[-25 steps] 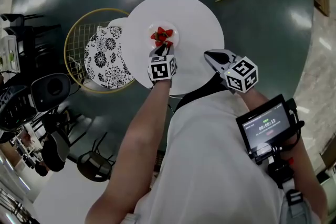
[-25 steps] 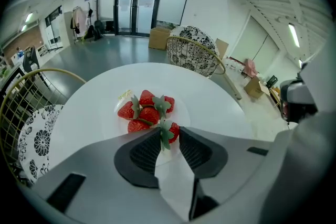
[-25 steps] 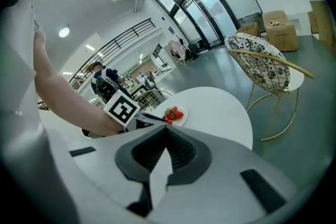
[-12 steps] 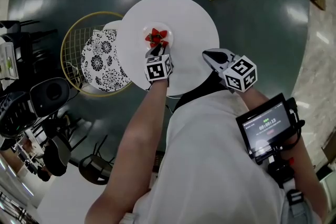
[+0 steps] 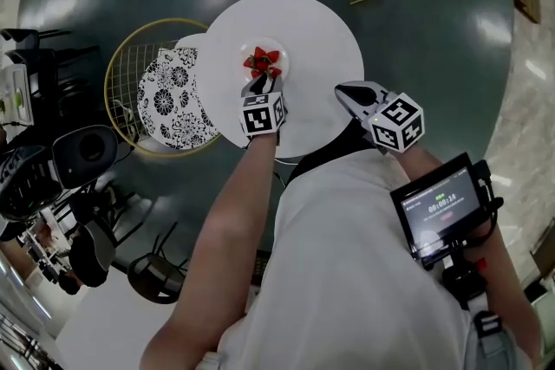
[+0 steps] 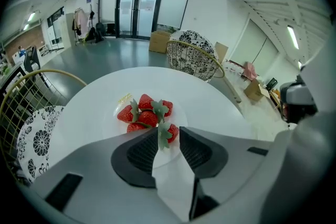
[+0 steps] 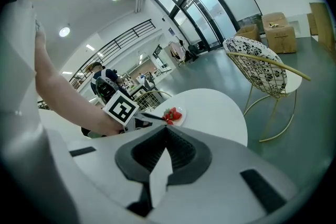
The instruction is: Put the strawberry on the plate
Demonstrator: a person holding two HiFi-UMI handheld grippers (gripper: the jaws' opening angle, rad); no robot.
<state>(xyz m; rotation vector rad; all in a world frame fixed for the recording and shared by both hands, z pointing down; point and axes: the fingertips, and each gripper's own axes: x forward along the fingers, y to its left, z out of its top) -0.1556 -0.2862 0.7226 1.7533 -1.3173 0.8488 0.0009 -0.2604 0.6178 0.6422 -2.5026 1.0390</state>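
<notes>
Left hand-held gripper (image 6: 168, 129) is gripping the strawberry (image 6: 171, 134) over the near rim of the plate (image 6: 180, 116), far side of the tabletop (image 6: 226, 107). Right hand-held gripper (image 7: 167, 128) is idling with its jaws together. We are placing; next, we judge, lowering and opening.

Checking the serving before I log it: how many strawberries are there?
6. Five strawberries lie clustered on the plate; the sixth strawberry is held between the left gripper's jaws, at the plate's near edge. More could be hidden under the pile.
</notes>
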